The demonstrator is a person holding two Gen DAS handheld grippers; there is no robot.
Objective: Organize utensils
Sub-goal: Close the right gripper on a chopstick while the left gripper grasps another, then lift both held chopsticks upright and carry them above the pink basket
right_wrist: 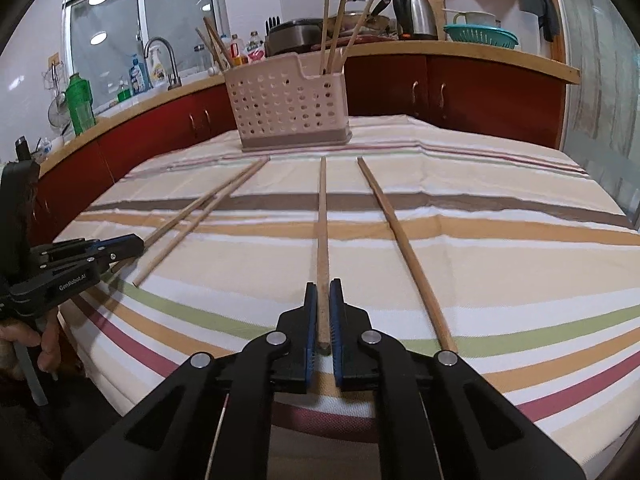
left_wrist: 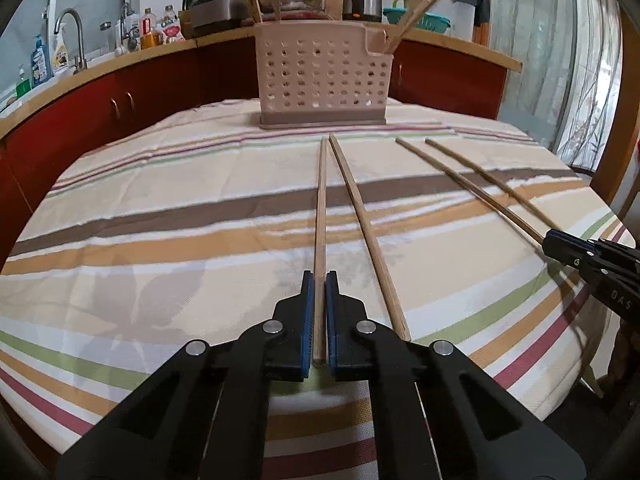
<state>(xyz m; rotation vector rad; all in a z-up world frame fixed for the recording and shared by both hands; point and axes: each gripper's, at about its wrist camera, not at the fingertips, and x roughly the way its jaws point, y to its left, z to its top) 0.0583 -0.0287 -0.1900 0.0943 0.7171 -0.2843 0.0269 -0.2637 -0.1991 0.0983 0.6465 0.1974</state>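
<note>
Several wooden chopsticks lie lengthwise on the striped tablecloth. My left gripper (left_wrist: 319,280) is shut on the near end of one chopstick (left_wrist: 321,208); a second chopstick (left_wrist: 362,216) lies just to its right. My right gripper (right_wrist: 323,290) is shut on the near end of another chopstick (right_wrist: 322,216), with one more (right_wrist: 396,236) to its right. A pink perforated utensil basket (left_wrist: 323,76), also in the right wrist view (right_wrist: 290,106), stands at the table's far side and holds several upright chopsticks. Each gripper shows in the other's view: the right one (left_wrist: 554,244), the left one (right_wrist: 134,245).
The table (left_wrist: 140,240) is covered by a striped cloth. Behind it runs a red-cabinet counter (right_wrist: 480,92) with a kettle (right_wrist: 416,14), a cooker, bottles, a green colander (right_wrist: 482,36) and a sink tap (left_wrist: 74,36). A window curtain hangs at the right.
</note>
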